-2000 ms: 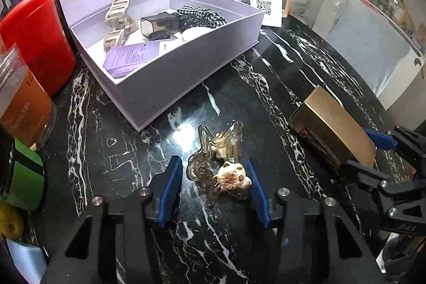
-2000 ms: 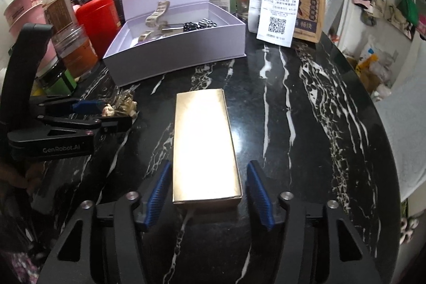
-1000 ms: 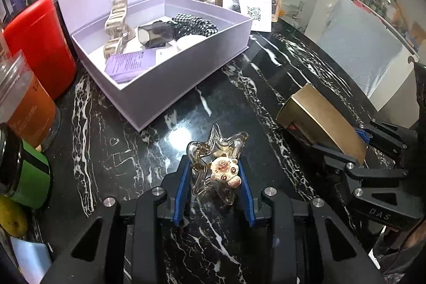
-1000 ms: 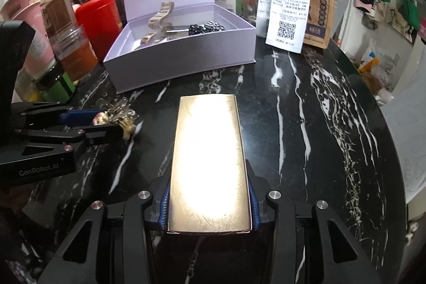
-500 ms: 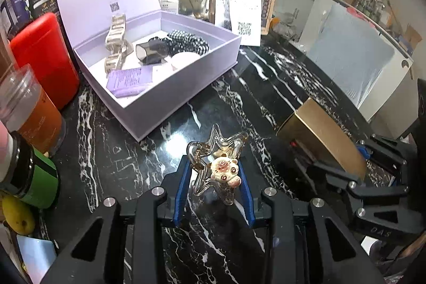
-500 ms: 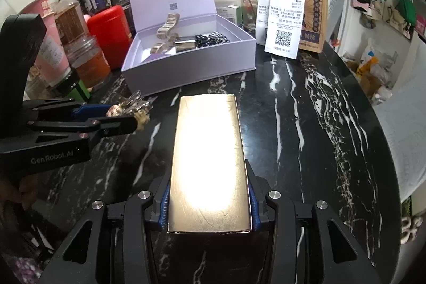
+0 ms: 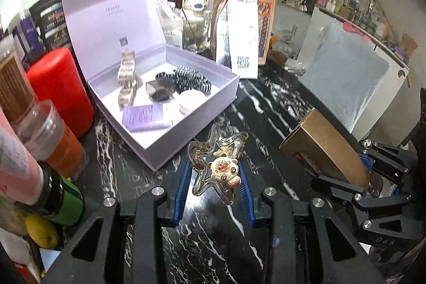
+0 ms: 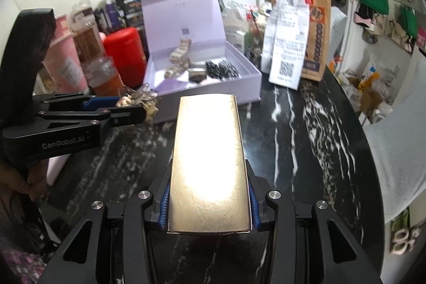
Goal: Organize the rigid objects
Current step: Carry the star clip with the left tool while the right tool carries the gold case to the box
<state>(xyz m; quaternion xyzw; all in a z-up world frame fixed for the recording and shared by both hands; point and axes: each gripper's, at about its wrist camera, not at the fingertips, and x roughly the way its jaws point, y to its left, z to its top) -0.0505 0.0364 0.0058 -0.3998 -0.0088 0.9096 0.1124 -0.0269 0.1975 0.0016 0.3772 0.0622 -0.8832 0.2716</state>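
My left gripper [image 7: 213,177] is shut on a clear hair claw clip with a small cream bear charm [image 7: 222,171] and holds it above the black marble table, just in front of the open lilac box [image 7: 186,124]. The clip also shows in the right wrist view [image 8: 138,100]. My right gripper [image 8: 209,201] is shut on a long gold box [image 8: 209,164], lifted off the table; it also shows in the left wrist view [image 7: 322,148]. The lilac box [image 8: 229,89] holds a beige claw clip [image 7: 126,73], a dark clip, a black-and-white checked one and a purple card.
A red canister [image 7: 58,89], an orange jar [image 7: 57,140], a green-banded bottle and a pink tube crowd the table's left edge. A brown paper bag with a long receipt [image 7: 242,33] and a glass jug stand behind the box. The marble table [image 8: 306,137] extends to the right.
Both grippers closed on their objects and lifted them off the table. They have risen and moved toward the lilac box, which now looks nearer and lower.
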